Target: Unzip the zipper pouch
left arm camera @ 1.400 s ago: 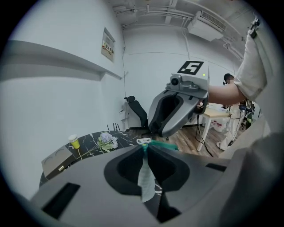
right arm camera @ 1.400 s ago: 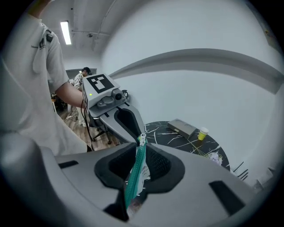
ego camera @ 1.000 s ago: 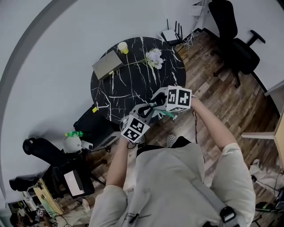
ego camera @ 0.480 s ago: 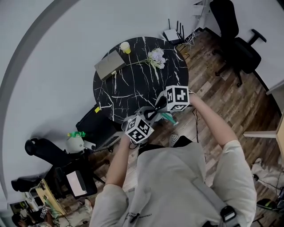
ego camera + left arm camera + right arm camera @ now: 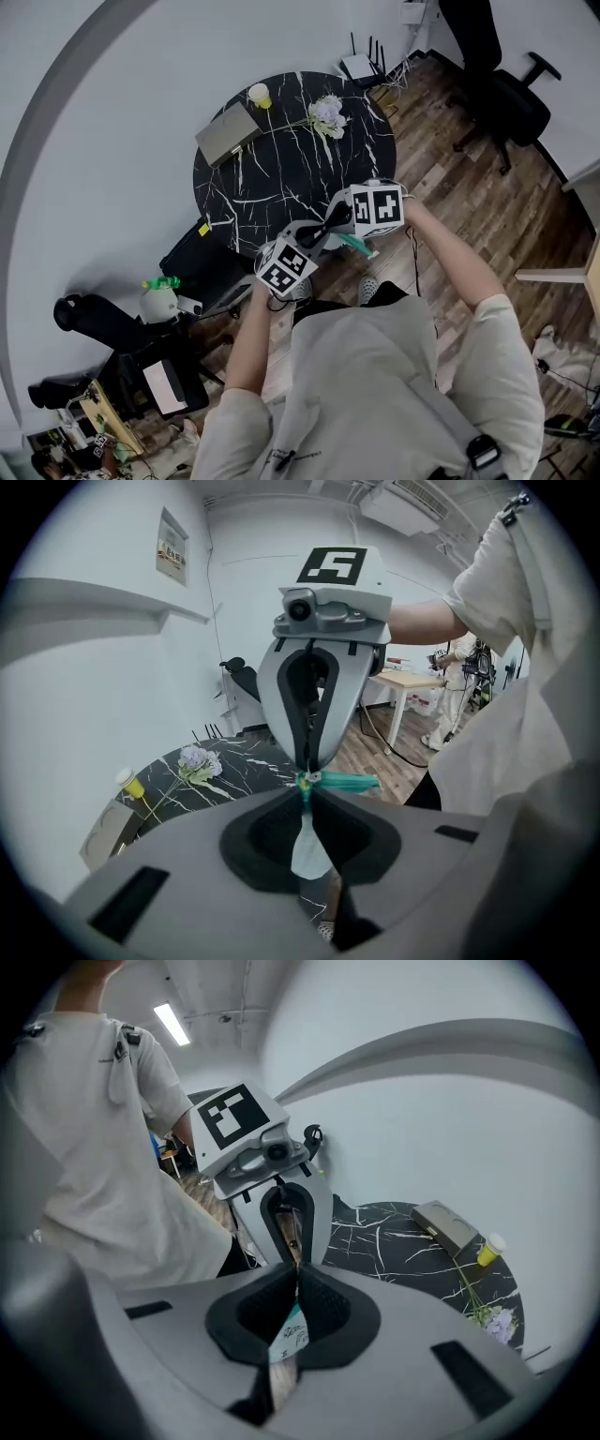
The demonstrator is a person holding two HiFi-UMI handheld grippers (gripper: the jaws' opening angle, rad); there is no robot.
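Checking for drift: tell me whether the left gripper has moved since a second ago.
No: the left gripper stays at the black table's near edge.

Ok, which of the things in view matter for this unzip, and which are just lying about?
In the job: pale fabric pouch with teal zipper, clamped in the left gripper; right gripper, jaws have just been closing onto it.
Lying about: round black marble table, flat grey case, yellow cup, lilac flowers, black office chair.
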